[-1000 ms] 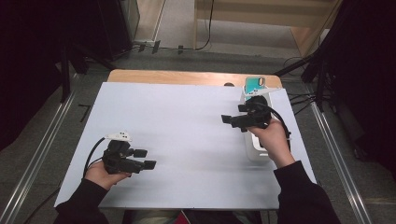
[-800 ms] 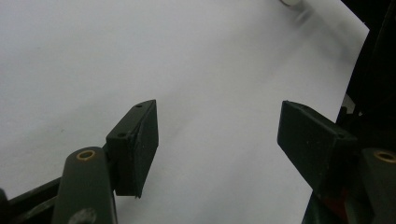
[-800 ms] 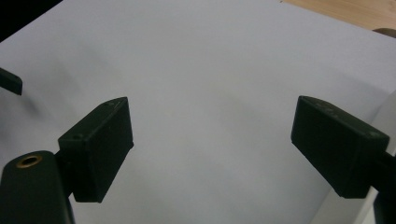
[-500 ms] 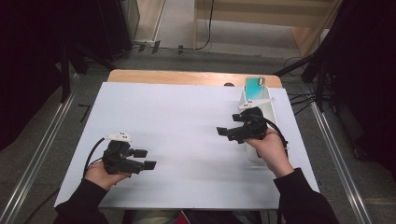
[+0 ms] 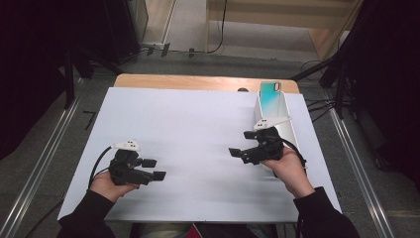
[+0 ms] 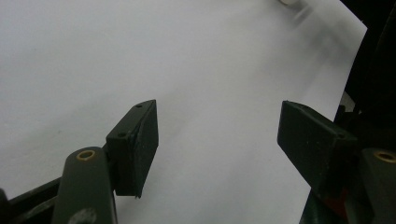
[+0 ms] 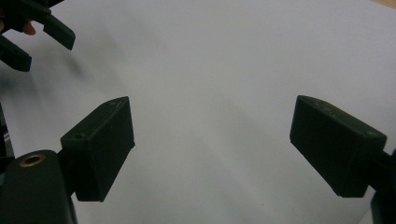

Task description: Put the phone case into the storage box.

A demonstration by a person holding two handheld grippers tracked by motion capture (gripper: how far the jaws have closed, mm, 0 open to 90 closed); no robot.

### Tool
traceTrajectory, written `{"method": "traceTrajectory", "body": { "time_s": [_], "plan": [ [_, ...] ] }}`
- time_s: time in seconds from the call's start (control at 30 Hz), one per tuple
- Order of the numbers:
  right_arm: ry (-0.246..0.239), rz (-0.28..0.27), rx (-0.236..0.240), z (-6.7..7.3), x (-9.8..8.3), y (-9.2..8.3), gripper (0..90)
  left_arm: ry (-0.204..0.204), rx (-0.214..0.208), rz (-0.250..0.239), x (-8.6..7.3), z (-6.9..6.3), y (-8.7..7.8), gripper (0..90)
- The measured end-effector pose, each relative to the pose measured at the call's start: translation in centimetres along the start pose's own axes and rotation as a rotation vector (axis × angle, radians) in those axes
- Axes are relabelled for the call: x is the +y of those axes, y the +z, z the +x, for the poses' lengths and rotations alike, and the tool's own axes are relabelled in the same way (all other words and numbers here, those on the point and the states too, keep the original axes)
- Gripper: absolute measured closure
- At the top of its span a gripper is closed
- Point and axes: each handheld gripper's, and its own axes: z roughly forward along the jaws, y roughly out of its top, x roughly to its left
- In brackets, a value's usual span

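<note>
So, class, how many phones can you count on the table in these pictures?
1. The phone rests on a white box at the table's far right edge, beyond the right claw. More could be hidden behind that hand.

Quick count of what's on the table: two handheld grippers, left gripper point(image 5: 154, 169) and right gripper point(image 5: 237, 152), plus one white sheet point(image 5: 188, 129), one white box point(image 5: 280, 124) and one phone point(image 5: 270, 95).
</note>
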Motion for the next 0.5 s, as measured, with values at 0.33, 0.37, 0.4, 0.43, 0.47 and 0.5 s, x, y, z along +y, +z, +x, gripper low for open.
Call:
{"method": "traceTrajectory", "body": {
  "time_s": [0.33,0.37,0.4,0.43,0.47,0.5],
  "plan": [
    [-0.031,0.006,0.041,0.7,-1.5,-0.3,12.5,0.002,-0.003,0.003,0.0,0.0,0.0,29.0],
    [-0.030,0.010,0.038,0.8,-1.6,-0.3,12.5,0.002,-0.003,0.002,0.0,0.0,0.0,29.0],
    [-0.037,0.014,0.038,0.8,-1.8,-0.3,12.5,0.002,-0.002,0.003,0.0,0.0,0.0,29.0],
    [-0.034,0.020,0.040,0.9,-2.0,-0.3,12.5,0.003,-0.002,0.003,0.0,0.0,0.0,29.0],
    [-0.042,0.021,0.040,1.0,-2.1,-0.3,12.5,0.001,-0.003,0.002,0.0,0.0,0.0,29.0],
    [-0.039,0.027,0.040,1.1,-2.3,-0.4,12.5,0.002,-0.003,0.001,0.0,0.0,0.0,29.0]
  ]
}}
